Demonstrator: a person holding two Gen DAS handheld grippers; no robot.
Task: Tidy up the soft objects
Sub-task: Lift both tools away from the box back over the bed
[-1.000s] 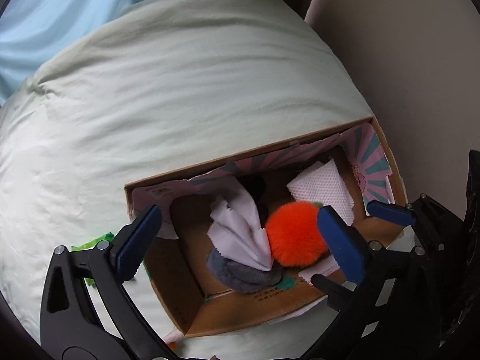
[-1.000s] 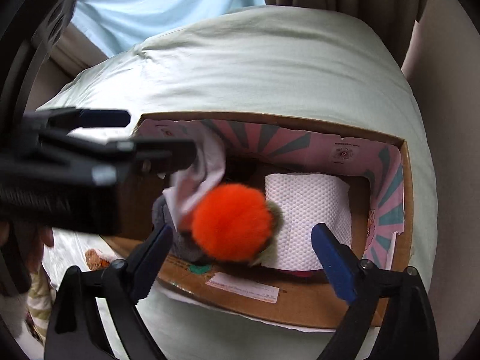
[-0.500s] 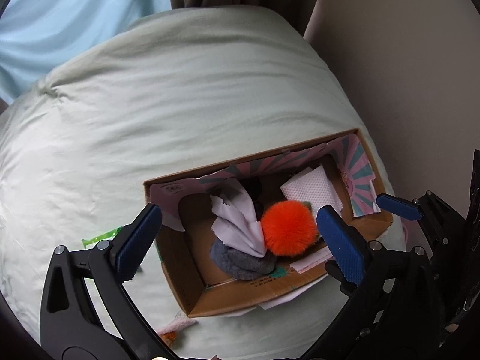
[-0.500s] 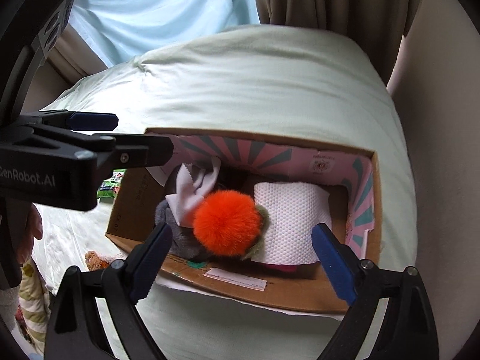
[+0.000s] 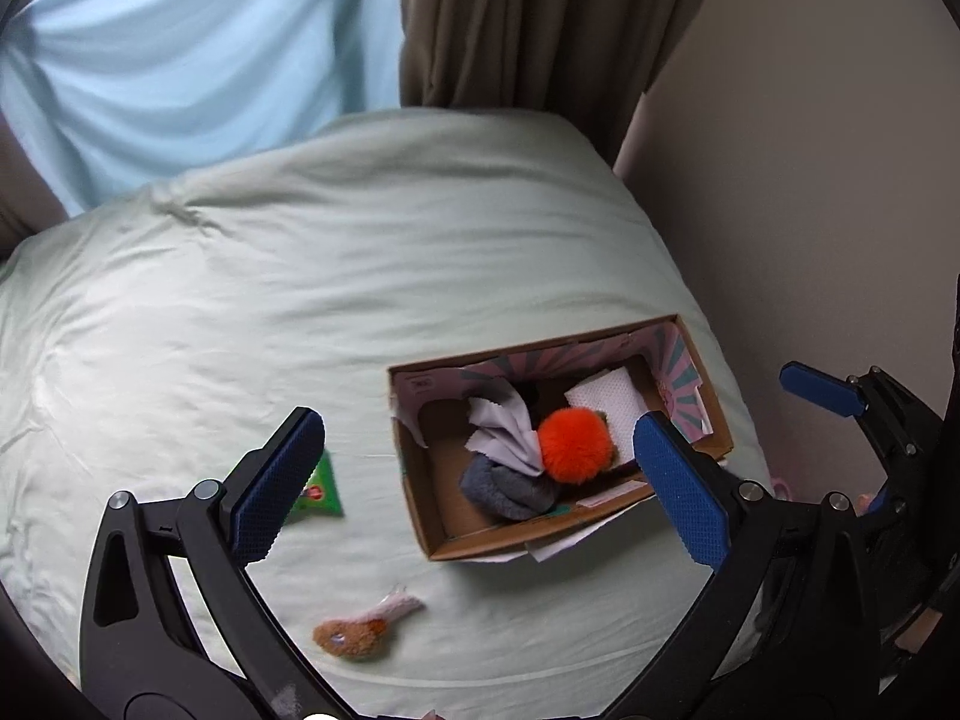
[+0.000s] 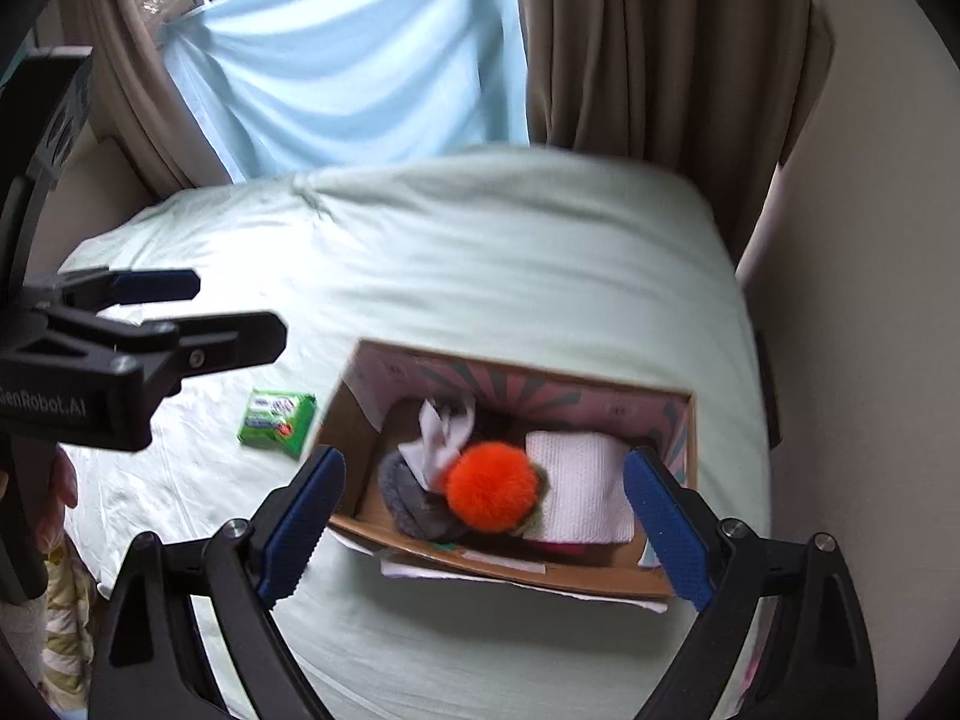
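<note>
A cardboard box (image 5: 420, 498) (image 6: 498, 570) lies on the pale green bed. It holds an orange pompom (image 5: 573, 444) (image 6: 489, 492), a lilac cloth (image 5: 501, 435) (image 6: 435, 438), a grey soft item (image 5: 507, 489) (image 6: 414, 501) and a white quilted cloth (image 5: 609, 399) (image 6: 579, 492). A green packet (image 5: 321, 489) (image 6: 276, 414) and a small brown plush (image 5: 354, 636) lie on the bed left of the box. My left gripper (image 5: 474, 480) and my right gripper (image 6: 483, 528) are both open and empty, high above the box.
The bed (image 5: 300, 300) meets a beige wall (image 5: 810, 180) on the right. Brown curtains (image 6: 648, 60) and a light blue sheet (image 6: 360, 72) hang behind it. The right gripper's fingers (image 5: 822, 390) show at the right edge of the left wrist view.
Both grippers have pulled up and back from the box, which now looks smaller. The green packet and brown plush have come into view. The box contents have not moved.
</note>
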